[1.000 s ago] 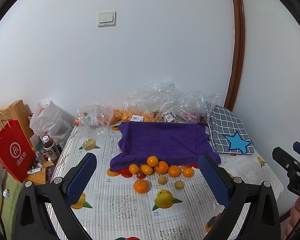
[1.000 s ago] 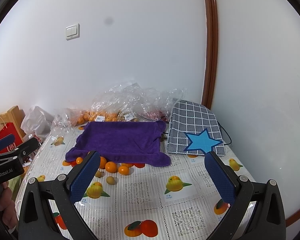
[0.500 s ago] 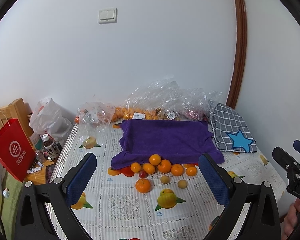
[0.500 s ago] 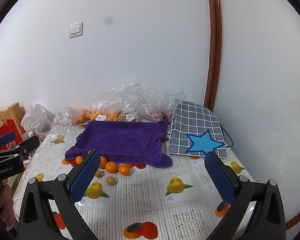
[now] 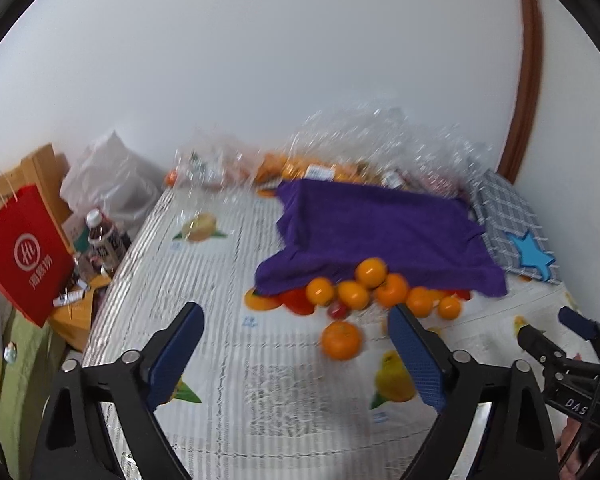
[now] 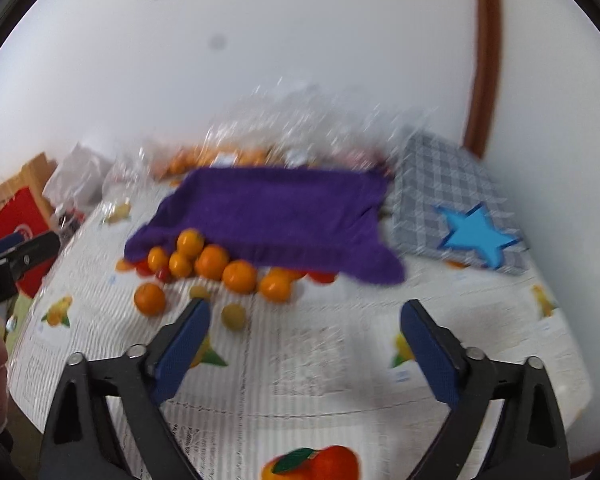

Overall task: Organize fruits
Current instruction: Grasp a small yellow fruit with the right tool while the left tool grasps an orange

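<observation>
Both my claws have just been closing a little, still wide, nothing between them. Left claw (image 5: 294, 350): loose orange (image 5: 341, 340) just ahead, inside the right finger. Right claw (image 6: 304, 338): orange pile (image 6: 216, 262) ahead-left at the purple cloth (image 6: 276, 212) edge on the surface (image 6: 340, 360).

oranges (image 5: 370, 286) at towel's (image 5: 380, 228) front edge | bags (image 5: 364, 152) behind | cushion (image 5: 508, 216) right

Purple cloth (image 5: 380, 228) hiding fruit, plastic bags (image 6: 300, 120) blurred

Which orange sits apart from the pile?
The lone orange on the tablecloth, nearest the left gripper; the others cluster against the purple cloth.
</observation>
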